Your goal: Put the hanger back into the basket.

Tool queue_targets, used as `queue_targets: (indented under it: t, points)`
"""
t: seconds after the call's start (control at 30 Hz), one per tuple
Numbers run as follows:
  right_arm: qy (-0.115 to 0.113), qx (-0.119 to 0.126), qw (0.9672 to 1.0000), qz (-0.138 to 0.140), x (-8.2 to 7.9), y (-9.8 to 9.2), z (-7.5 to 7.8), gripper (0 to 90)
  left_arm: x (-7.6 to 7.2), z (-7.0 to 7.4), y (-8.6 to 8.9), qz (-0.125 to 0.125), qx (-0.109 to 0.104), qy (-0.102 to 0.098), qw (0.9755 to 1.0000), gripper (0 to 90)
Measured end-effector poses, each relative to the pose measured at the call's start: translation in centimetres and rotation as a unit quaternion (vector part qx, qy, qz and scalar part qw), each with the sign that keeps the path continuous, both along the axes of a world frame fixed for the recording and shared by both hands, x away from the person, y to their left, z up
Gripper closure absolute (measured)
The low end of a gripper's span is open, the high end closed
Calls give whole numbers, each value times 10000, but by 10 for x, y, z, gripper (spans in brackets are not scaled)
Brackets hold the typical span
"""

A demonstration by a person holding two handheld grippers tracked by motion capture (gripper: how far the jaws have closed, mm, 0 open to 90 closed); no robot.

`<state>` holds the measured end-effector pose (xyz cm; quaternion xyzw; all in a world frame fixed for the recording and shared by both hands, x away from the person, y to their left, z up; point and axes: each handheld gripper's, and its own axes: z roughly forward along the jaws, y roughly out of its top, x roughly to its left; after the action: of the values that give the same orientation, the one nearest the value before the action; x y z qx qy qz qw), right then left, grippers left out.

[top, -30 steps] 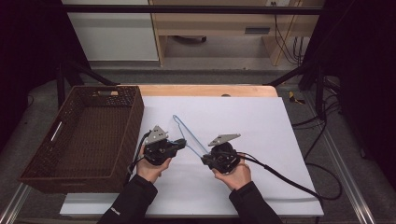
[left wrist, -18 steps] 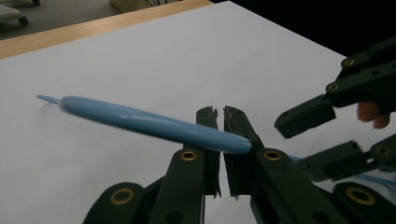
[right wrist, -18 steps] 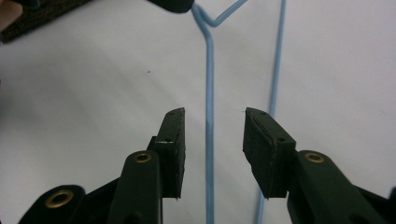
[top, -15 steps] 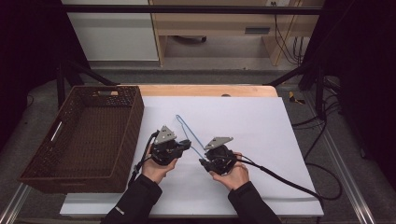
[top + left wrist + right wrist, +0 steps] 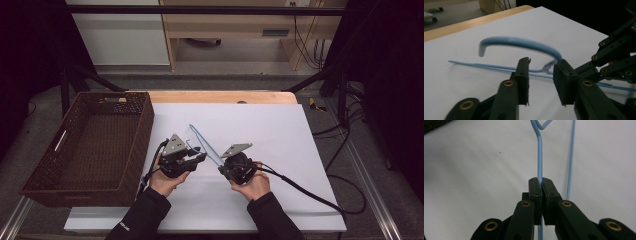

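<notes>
Two hands reach in from the near edge of a white table (image 5: 280,130), each holding a black gripper pointed inward at a thin blue wire hanger (image 5: 202,142) between them. The right gripper (image 5: 540,182) is clamped on one wire of the hanger; the left gripper (image 5: 541,72) has just been opening, its jaws apart beside the hook, not pressing it. A brown wicker basket (image 5: 35,187) sits at the table's left; a grey floor and pale cabinets lie beyond.
</notes>
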<state>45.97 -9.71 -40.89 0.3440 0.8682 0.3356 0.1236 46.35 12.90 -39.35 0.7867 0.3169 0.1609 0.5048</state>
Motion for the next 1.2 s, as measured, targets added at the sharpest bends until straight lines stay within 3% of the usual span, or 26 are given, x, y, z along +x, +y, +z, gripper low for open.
queue_targets:
  t: [0.07,0.2,0.3,0.43,0.5,0.57,0.77,0.87,0.93,1.0,1.07,1.1,1.2]
  points:
    - [-13,43,9999,103,1,-4,4,881,-3,5,5,-18,52,-127,9999,478]
    - [24,47,9996,291,0,-13,15,881,-10,14,16,-86,354,-422,9984,362]
    - [101,139,9987,477,-2,-21,24,882,-14,18,22,-164,677,-542,9961,285]
    - [200,229,9975,636,-6,-32,35,881,-19,23,25,-272,1139,-720,9905,221]
    - [258,289,9967,715,-8,-36,39,881,-20,24,25,-365,1383,-766,9867,193]
    - [331,315,9954,844,-9,-39,43,881,-20,26,23,-422,1682,-849,9812,177]
    - [548,409,9922,1046,-14,-43,48,881,-22,22,11,-680,2124,-1103,9686,197]
    - [655,533,9897,1159,-16,-45,50,881,-24,17,5,-771,2352,-1281,9604,239]
    - [703,573,9884,1219,-17,-46,51,881,-25,14,1,-823,2553,-1425,9528,273]
    - [733,591,9878,1243,-18,-47,52,881,-24,12,-3,-832,2690,-1507,9476,312]
    - [761,635,9872,1252,-19,-48,53,881,-23,10,-6,-859,2758,-1595,9440,365]
    - [752,632,9872,1260,-19,-48,54,881,-22,9,-7,-875,2760,-1601,9437,389]
    - [760,668,9867,1276,-20,-49,54,881,-19,5,-11,-924,2965,-1656,9360,442]
